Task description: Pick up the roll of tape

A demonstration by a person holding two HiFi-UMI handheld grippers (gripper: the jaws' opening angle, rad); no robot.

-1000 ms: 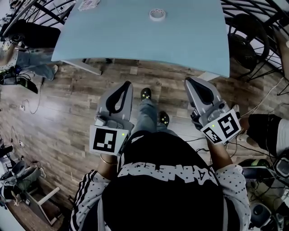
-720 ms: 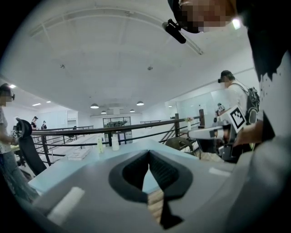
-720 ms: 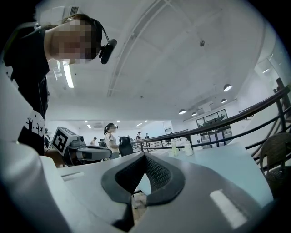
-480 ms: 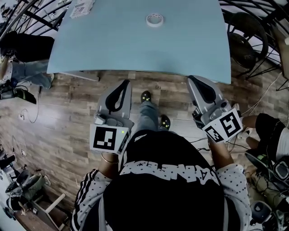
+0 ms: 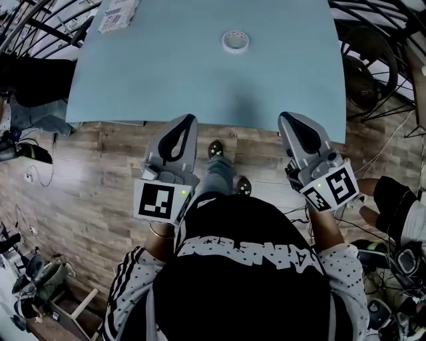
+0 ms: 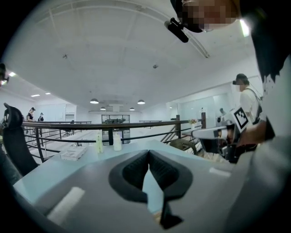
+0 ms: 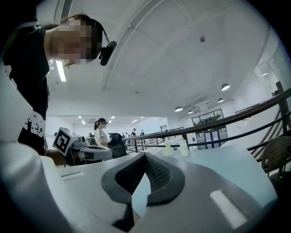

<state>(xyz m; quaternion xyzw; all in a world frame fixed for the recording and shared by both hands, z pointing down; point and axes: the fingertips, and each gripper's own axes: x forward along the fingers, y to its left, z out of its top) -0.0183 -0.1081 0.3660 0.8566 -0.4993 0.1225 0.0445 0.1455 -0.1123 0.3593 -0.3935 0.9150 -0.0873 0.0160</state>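
Although aiming for the roll of tape (image 5: pixel 235 41), lying flat on the pale blue surface (image 5: pixel 160 73) well ahead and between both, holds left gripper (image 5: pixel 188 120) and right gripper (image 5: pixel 285 118) clenched and empty, just at the near edge. Nothing accomplished yet: remains to reach, open, grasp, lift. Far ahead-left of the left gripper, shows a printed packet (image 5: pixel 117 14), lettering too small to read.

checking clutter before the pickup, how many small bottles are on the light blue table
2: a yellowish bottle and a white bottle, side by side near the table's far edge. More may be hidden.
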